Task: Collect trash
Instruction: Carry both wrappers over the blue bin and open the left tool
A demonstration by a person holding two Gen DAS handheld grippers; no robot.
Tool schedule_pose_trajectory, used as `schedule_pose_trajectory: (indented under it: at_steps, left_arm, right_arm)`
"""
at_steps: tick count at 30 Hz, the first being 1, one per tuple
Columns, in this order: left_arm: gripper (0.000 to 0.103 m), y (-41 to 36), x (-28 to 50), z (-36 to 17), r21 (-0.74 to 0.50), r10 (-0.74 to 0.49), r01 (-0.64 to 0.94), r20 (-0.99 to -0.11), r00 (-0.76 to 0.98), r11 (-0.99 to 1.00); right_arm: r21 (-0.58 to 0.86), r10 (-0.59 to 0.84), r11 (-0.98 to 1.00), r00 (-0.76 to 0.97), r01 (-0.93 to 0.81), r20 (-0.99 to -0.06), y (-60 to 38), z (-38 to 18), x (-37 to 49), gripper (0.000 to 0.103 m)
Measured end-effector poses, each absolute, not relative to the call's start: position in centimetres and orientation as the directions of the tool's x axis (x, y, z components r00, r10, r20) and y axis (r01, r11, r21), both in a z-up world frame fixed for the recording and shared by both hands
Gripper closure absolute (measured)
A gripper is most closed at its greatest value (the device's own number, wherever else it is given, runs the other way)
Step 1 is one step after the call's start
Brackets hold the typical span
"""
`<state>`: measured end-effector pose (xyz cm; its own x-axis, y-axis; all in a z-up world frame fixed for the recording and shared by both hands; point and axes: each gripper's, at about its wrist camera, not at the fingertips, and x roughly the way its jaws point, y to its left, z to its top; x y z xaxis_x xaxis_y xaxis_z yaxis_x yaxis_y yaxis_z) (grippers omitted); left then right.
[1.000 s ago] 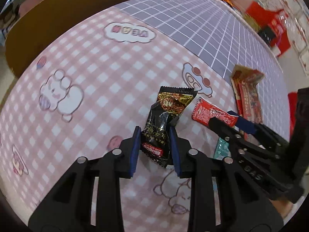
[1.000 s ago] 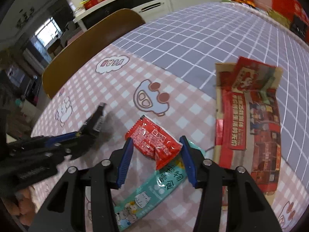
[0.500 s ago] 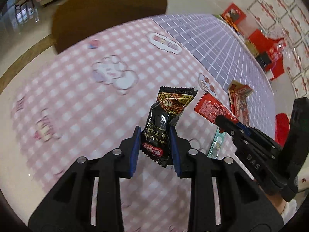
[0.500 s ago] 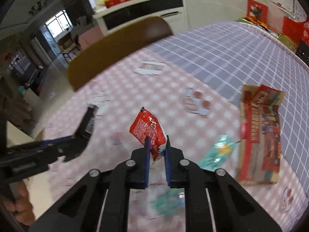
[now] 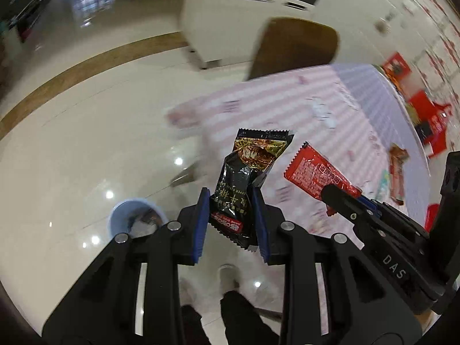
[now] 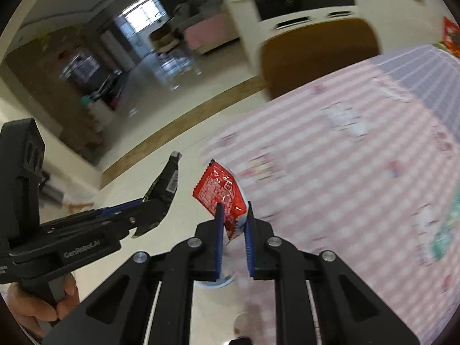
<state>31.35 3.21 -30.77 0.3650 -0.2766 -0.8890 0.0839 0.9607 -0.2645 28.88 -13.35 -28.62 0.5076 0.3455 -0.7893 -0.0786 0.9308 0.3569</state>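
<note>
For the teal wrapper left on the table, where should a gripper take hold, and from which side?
The teal wrapper lies flat on the checked tablecloth, long and narrow. Probably best to come from above and pinch across its narrow width near one end, where a thin edge can lift. Blur hides detail.

Two grippers: left gripper [image 5: 231, 224], right gripper [image 6: 233, 225]. Two wrappers held aloft: one black-and-gold snack wrapper [image 5: 244, 178], one red snack wrapper [image 6: 221, 194]. Two more wrappers lying on the tablecloth: one orange-brown packet [image 5: 398, 162], one teal wrapper [image 6: 447, 227], both blurred. One pink-checked tablecloth with a lilac grid half [image 6: 359, 172]. One brown chair back [image 5: 296, 46]. One pale blue bin [image 5: 136, 220] on the floor. One white cabinet [image 5: 247, 14]. One bare hand [image 6: 40, 307]. One shoe [image 5: 228, 276].
</note>
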Motion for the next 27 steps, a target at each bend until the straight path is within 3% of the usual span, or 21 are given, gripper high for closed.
schedule_pose_trajectory:
  at_steps: [12, 23, 27]
  left_arm:
    - [0.074, 16.9, 26.7, -34.4, -0.228, -0.177, -0.136, -0.934, 0.31, 0.964]
    - [0.073, 21.3, 26.4, -37.5, -0.247, -0.195, -0.226, -0.954, 0.228, 0.942]
    - [0.067, 21.9, 27.2, -37.9, -0.273, -0.22, -0.246, -0.95, 0.22, 0.93]
  right_arm:
    - [0.388, 0.429, 0.903, 0.354, -0.185, -0.831, -0.1, -31.4, 28.2, 0.09]
    - [0.399, 0.436, 0.899, 0.276, -0.183, -0.856, 4.4, -33.7, 27.9, 0.09]
    - [0.395, 0.429, 0.902, 0.267, -0.176, -0.863, 4.4, -34.0, 28.2, 0.09]
